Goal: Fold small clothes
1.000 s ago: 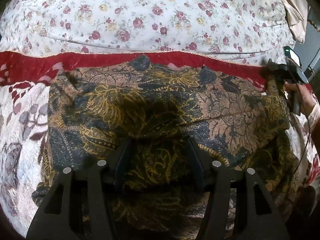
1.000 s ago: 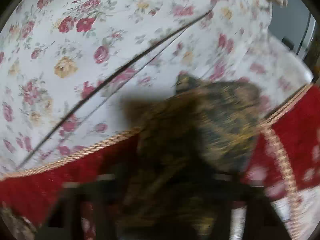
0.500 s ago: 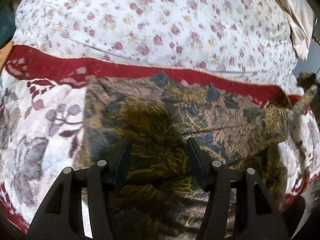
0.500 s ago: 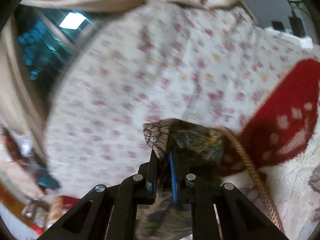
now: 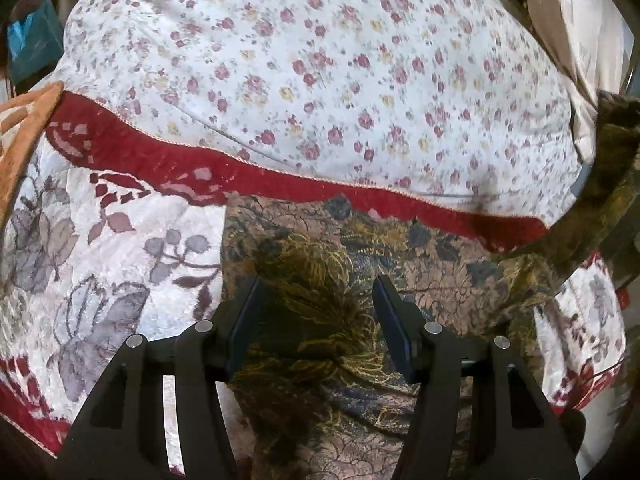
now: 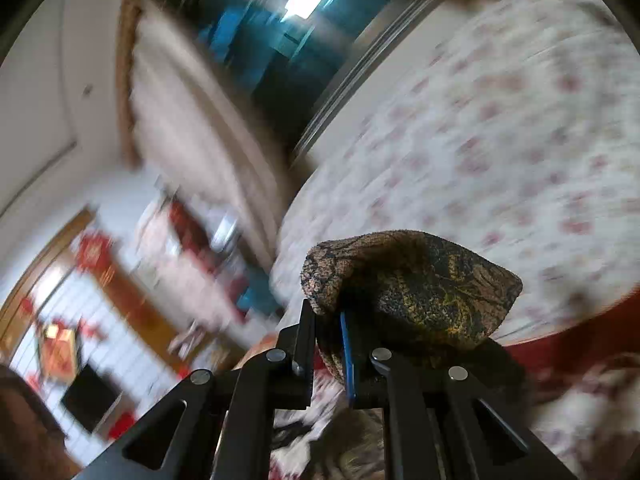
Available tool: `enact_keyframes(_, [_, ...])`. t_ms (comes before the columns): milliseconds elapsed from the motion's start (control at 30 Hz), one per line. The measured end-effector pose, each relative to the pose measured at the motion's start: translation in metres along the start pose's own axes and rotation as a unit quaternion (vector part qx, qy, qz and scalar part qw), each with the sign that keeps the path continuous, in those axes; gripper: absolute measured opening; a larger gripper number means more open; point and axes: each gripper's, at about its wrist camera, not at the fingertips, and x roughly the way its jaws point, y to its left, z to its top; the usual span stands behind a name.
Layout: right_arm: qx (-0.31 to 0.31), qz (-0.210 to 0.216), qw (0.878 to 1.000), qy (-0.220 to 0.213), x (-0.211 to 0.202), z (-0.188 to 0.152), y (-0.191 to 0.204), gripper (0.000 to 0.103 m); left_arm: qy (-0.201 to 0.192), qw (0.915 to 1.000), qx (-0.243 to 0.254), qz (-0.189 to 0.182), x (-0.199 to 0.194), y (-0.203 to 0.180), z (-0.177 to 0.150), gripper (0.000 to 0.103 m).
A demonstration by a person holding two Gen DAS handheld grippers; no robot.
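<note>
A brown garment with gold and dark leaf print lies spread on the bed. My left gripper hovers over its left part, open, with the cloth under and between the fingers but not pinched. The garment's right end rises off the bed in a strip toward the frame edge. In the right wrist view my right gripper is shut on a corner of that garment, held high and pointing nearly level across the room. The bunched corner bulges over the right finger.
The garment rests on a white quilt with grey leaves and a red band. Behind it lies a white sheet with small pink flowers. An orange cloth sits at the left. A beige curtain hangs past the bed.
The right gripper has swung up from the bed with the garment corner and now looks across the room. The left gripper has risen and drifted left, so the garment sits further right in its view.
</note>
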Motion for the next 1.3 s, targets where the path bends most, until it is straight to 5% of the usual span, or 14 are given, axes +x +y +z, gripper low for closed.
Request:
enact_keyframes(200, [-0.003,0.030,0.984,0.175,0.169,-0.067,-0.002,0.011,-0.014,0.9995,-0.027,-0.007,0.000,0.021,-0.002,0.057])
enact_keyframes(233, [0.004,0.006,0.975,0.224,0.202,-0.089,-0.013,0.016,-0.010,0.9994,-0.033,-0.005,0.003,0.026,-0.003,0.057])
enact_keyframes(333, [0.022,-0.063,0.949,0.308,0.245,-0.133,-0.043,0.058,0.007,0.9991,-0.042,0.000,0.012,0.037,-0.008,0.057])
enact_keyframes(433, [0.052,-0.083,0.948,0.302,0.234,-0.151,-0.070,0.061,0.016,0.9994,-0.030,0.006,0.020,0.041,-0.012,0.057])
enact_keyframes(733, [0.095,-0.139,0.961,0.221,0.110,-0.152,-0.103,0.077,0.044,0.9989,0.009,0.006,0.074,0.017,0.009,0.057])
enact_keyframes(933, [0.139,-0.158,0.962,0.176,0.038,-0.161,-0.117,0.078,0.120,0.9905,0.049,0.046,0.138,-0.007,0.019,0.056])
enact_keyframes(967, [0.146,-0.161,0.961,0.170,0.029,-0.164,-0.120,0.078,0.130,0.9894,0.052,0.038,0.146,-0.011,0.019,0.054])
enact_keyframes(1000, [0.149,-0.166,0.961,0.165,0.024,-0.165,-0.123,0.078,0.133,0.9891,0.054,0.036,0.148,-0.014,0.018,0.038])
enact_keyframes(1033, [0.149,-0.179,0.959,0.160,0.017,-0.167,-0.125,0.078,0.133,0.9889,0.058,0.035,0.149,-0.017,0.018,0.019])
enact_keyframes(1300, [0.059,-0.286,0.940,0.175,0.009,-0.174,-0.122,0.079,0.024,0.9976,0.041,-0.050,0.060,-0.020,0.063,0.012])
